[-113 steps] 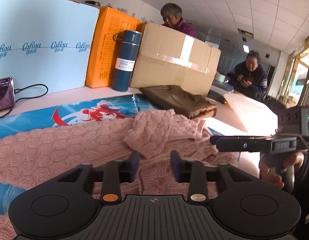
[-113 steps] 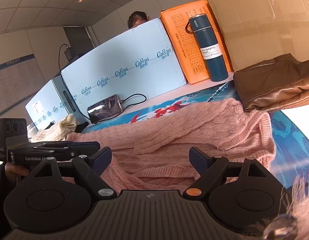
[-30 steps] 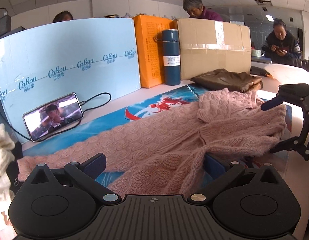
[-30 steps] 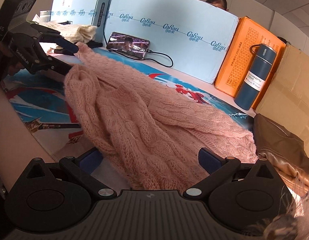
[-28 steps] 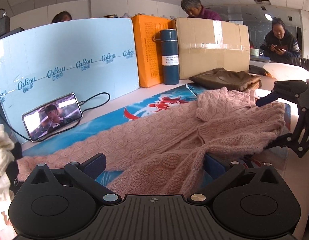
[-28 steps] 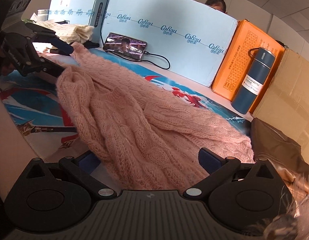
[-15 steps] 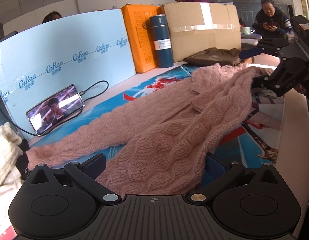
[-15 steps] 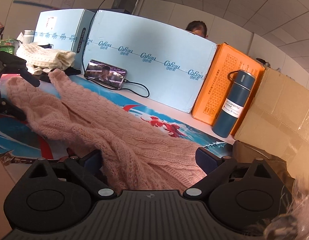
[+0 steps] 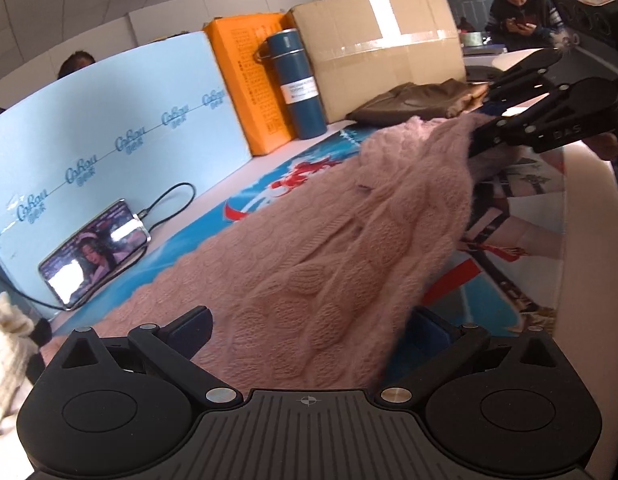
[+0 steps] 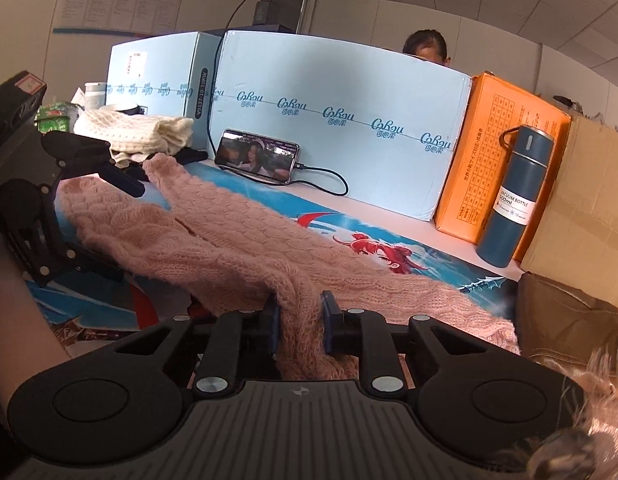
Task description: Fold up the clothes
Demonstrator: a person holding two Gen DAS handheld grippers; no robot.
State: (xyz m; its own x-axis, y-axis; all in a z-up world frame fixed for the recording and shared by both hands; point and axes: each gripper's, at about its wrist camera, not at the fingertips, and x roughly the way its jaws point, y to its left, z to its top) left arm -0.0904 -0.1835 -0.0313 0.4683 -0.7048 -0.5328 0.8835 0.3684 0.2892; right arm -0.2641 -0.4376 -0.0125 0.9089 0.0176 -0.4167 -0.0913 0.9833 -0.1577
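Observation:
A pink cable-knit sweater (image 9: 329,248) lies stretched across the blue printed mat (image 9: 489,304); it also shows in the right wrist view (image 10: 245,240). My left gripper (image 9: 309,332) is open, its fingers wide apart with the sweater's near end lying between them. My right gripper (image 10: 297,320) is shut on a bunched fold of the sweater. In the left wrist view the right gripper (image 9: 485,140) holds the sweater's far end. In the right wrist view the left gripper (image 10: 105,220) stands open at the sweater's far left end.
A phone (image 10: 257,156) with a cable leans on the light blue box (image 10: 341,116). An orange box (image 10: 505,148), a blue vacuum bottle (image 10: 513,196) and a cardboard box (image 9: 377,44) stand behind. A folded brown garment (image 9: 417,100) and a cream knit (image 10: 137,132) lie at the ends.
My right gripper has closed on a fold of the sweater. Both grippers have moved apart along the table edge, and the sweater is pulled out longer between them.

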